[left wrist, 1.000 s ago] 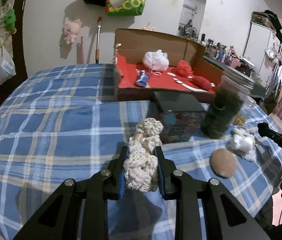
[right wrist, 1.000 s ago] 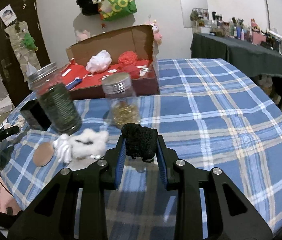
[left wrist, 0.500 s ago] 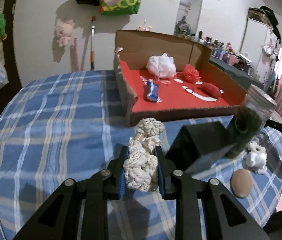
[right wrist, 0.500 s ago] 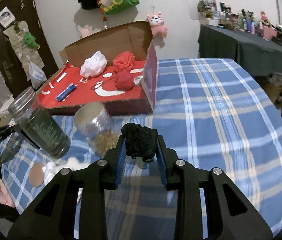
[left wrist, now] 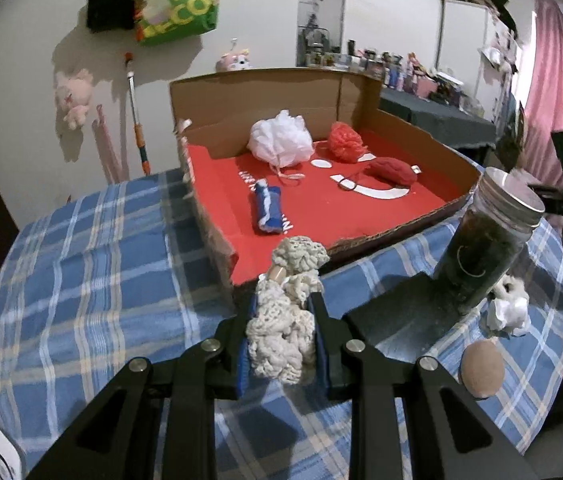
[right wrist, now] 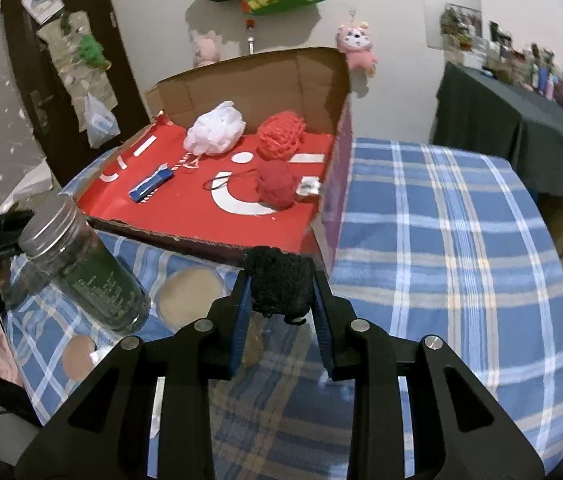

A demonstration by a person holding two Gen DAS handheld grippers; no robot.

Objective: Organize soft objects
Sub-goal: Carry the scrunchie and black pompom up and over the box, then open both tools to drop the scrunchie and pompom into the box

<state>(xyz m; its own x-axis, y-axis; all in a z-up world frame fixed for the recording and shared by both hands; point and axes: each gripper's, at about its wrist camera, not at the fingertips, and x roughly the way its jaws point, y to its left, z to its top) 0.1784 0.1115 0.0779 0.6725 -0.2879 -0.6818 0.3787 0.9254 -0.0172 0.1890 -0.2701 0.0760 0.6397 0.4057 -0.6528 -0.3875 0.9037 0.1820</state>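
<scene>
Carrying both bundles on over the near wall of the box (left wrist: 401, 232), with left gripper (left wrist: 281, 332) jaws clamped on the cream crochet piece (left wrist: 281, 320) and right gripper (right wrist: 279, 300) jaws clamped on the black pompom (right wrist: 279, 284), above the worktop (right wrist: 441, 240); letting go only over bare red floor, clear of the jar (left wrist: 485, 248).

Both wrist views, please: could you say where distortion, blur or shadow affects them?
Left wrist view: fisheye bends the blue plaid tablecloth, corners vignetted black; cream crocheted piece sharp. Right wrist view: same curvature, dark-draped side table smeared at the edge; black knitted ball lost in shadow.
</scene>
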